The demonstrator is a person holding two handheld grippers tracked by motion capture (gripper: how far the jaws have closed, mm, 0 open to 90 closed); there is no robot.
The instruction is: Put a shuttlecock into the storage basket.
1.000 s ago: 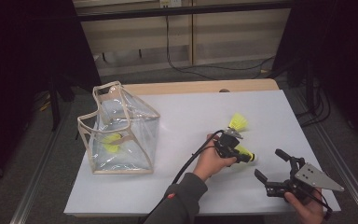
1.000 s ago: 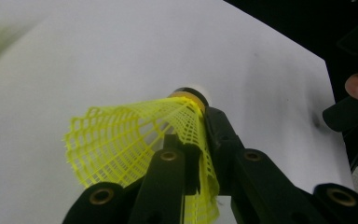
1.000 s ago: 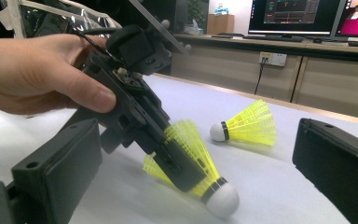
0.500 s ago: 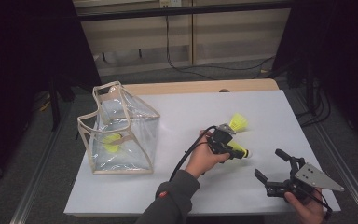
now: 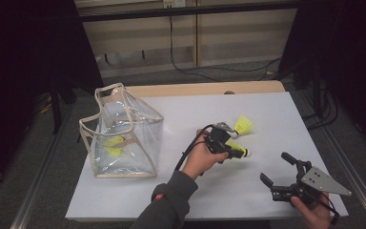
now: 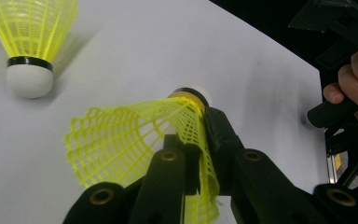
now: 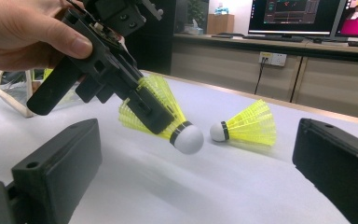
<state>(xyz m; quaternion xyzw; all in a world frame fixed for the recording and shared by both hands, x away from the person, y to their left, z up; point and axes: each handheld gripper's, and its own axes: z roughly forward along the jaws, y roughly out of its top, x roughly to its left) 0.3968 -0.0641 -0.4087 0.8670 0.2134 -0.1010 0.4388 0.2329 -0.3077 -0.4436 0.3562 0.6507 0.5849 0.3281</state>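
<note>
My left gripper (image 5: 232, 149) is shut on the skirt of a yellow shuttlecock (image 5: 240, 152) and holds it just above the white table (image 5: 181, 119), cork end pointing right. In the left gripper view the jaws (image 6: 200, 140) pinch the yellow mesh (image 6: 130, 140). A second yellow shuttlecock (image 5: 243, 126) (image 6: 30, 42) (image 7: 249, 123) lies on its side on the table just beyond. My right gripper (image 5: 275, 167) (image 7: 200, 168) stands open near the front right edge, nothing between its jaws, facing the held shuttlecock (image 7: 168, 119).
A clear plastic bag with beige trim (image 5: 124, 138) stands open at the left of the table, with yellow shuttlecocks (image 5: 114, 147) inside. A black cable (image 5: 188, 150) trails from the left gripper. The table's front edge is close under the right hand.
My left gripper has shifted slightly left and away from the front edge, carrying the shuttlecock with it. The right gripper and the lying shuttlecock have stayed put.
</note>
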